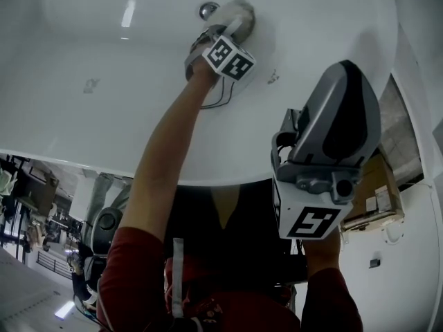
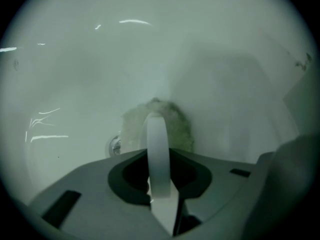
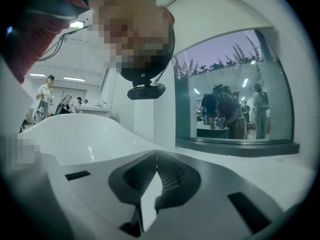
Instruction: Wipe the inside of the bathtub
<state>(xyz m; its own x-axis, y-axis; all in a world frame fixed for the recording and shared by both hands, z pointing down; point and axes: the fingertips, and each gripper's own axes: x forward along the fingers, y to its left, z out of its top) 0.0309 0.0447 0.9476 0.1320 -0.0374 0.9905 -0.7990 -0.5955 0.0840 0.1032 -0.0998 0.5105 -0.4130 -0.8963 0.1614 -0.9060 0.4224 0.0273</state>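
Observation:
The white bathtub [image 1: 104,61] fills the top of the head view. My left gripper [image 1: 232,25] reaches deep inside it, shut on the white handle of a grey-green scrub sponge [image 1: 241,11]. The sponge rests against the tub floor right beside the chrome drain [image 1: 208,9]. In the left gripper view the sponge [image 2: 172,121] shows beyond the shut left gripper [image 2: 157,129], with the drain [image 2: 115,145] to its left. My right gripper [image 1: 339,116] hangs above the tub's near rim, away from the surface. It points up, and in its own view the right gripper [image 3: 156,156] is shut with nothing in it.
A small dark mark [image 1: 273,77] lies on the tub wall right of the left gripper. The tub rim [image 3: 75,126] curves behind the right gripper. A cardboard box [image 1: 377,192] sits outside the tub at the right. People stand behind a window [image 3: 230,109].

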